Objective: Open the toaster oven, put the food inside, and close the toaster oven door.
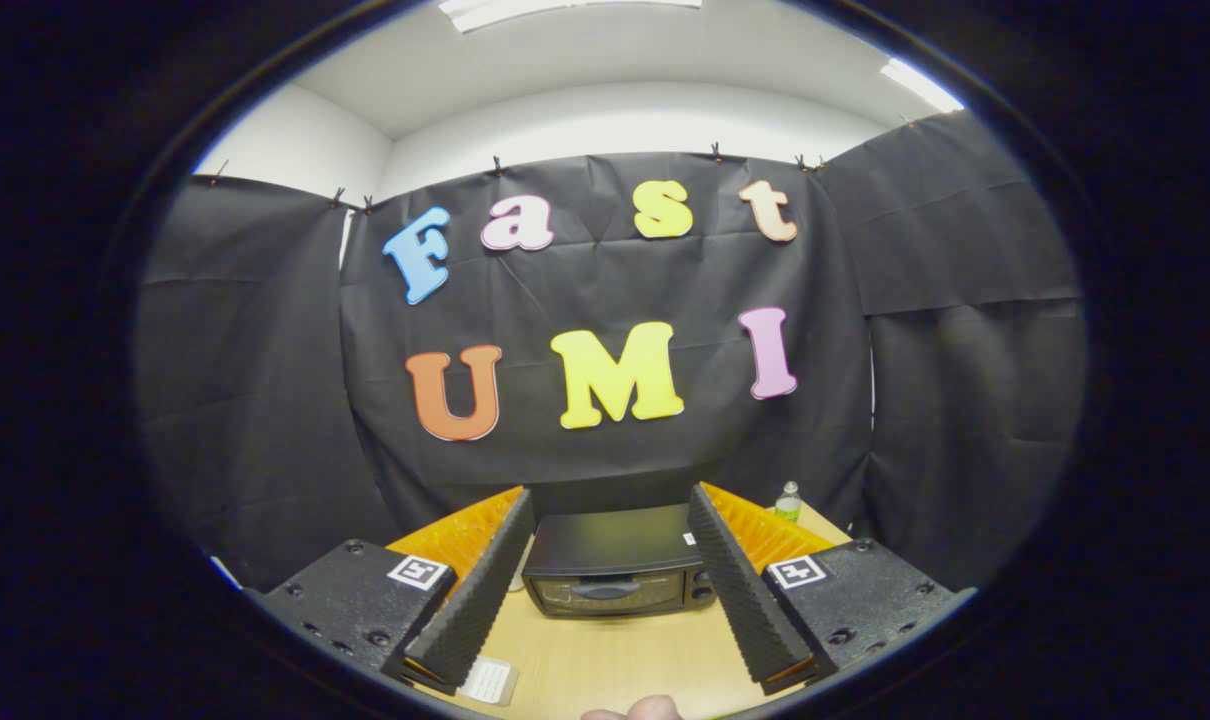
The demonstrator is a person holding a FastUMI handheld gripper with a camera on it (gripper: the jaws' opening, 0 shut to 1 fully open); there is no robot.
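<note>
A black toaster oven (615, 565) stands on the wooden table (625, 660), its door shut, seen between and beyond my two fingers. My gripper (613, 500) is held high above the table and stands open with nothing between its fingers. A small pale packet of food (489, 681) lies on the table just by the left finger's base. At the table's near edge a rounded light-coloured thing (633, 710) peeks in; I cannot tell what it is.
A small clear bottle with a green cap (788, 502) stands at the table's back right, beyond the right finger. Black cloth walls close the booth behind and on both sides of the oven.
</note>
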